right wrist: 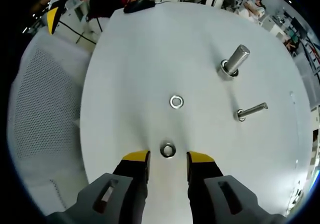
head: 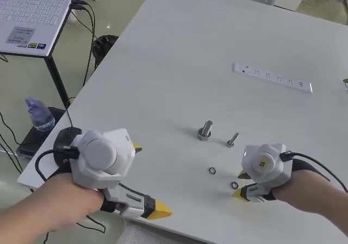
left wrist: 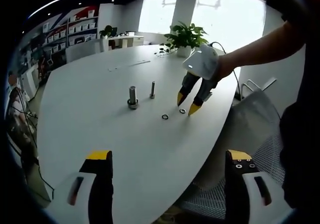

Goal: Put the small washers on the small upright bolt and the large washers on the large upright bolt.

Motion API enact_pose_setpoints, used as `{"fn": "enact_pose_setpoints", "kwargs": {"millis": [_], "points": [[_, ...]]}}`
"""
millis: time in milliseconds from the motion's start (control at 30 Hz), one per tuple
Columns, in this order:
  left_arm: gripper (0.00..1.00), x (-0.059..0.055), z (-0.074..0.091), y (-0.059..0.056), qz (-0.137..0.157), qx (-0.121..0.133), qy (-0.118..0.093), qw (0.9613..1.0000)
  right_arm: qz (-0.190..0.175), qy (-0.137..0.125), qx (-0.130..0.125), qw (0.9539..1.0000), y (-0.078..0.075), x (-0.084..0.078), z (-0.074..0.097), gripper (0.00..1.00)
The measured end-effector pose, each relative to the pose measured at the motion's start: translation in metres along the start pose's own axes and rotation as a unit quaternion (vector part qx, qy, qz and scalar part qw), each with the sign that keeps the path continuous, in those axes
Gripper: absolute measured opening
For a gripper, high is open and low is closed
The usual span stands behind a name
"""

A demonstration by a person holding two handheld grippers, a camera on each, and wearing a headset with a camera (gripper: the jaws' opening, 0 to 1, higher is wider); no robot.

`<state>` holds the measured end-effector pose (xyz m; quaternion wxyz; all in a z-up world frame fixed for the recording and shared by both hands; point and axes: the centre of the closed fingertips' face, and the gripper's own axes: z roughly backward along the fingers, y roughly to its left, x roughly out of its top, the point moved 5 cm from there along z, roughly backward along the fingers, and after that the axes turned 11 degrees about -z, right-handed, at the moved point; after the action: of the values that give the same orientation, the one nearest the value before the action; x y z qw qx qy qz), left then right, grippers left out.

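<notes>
Washer [right wrist: 167,149] on table [right wrist: 125,59], just ahead of right tool [right wrist: 168,158], jaws parted

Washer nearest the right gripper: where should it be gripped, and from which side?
Probably pinch across its outer rim, coming down from above. The washer lies flat on the table, so only its thin edge offers purchase, and the right gripper has one open jaw on either side.
</notes>
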<state>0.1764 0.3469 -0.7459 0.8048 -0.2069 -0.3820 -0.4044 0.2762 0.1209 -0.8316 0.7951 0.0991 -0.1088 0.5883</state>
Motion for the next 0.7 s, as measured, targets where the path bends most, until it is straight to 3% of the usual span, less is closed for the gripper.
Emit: {"fn": "enact_pose_setpoints", "kwargs": {"millis": [100, 700], "points": [[0.93, -0.001, 0.001, 0.0, 0.002, 0.0, 0.003, 1.0, -0.007, 0.0, 0.009, 0.9999, 0.001, -0.001, 0.0, 0.29], [0.87, -0.011, 0.005, 0.002, 0.006, -0.001, 0.013, 0.9999, 0.001, 0.012, 0.001, 0.9999, 0.002, 0.007, -0.001, 0.16]]}}
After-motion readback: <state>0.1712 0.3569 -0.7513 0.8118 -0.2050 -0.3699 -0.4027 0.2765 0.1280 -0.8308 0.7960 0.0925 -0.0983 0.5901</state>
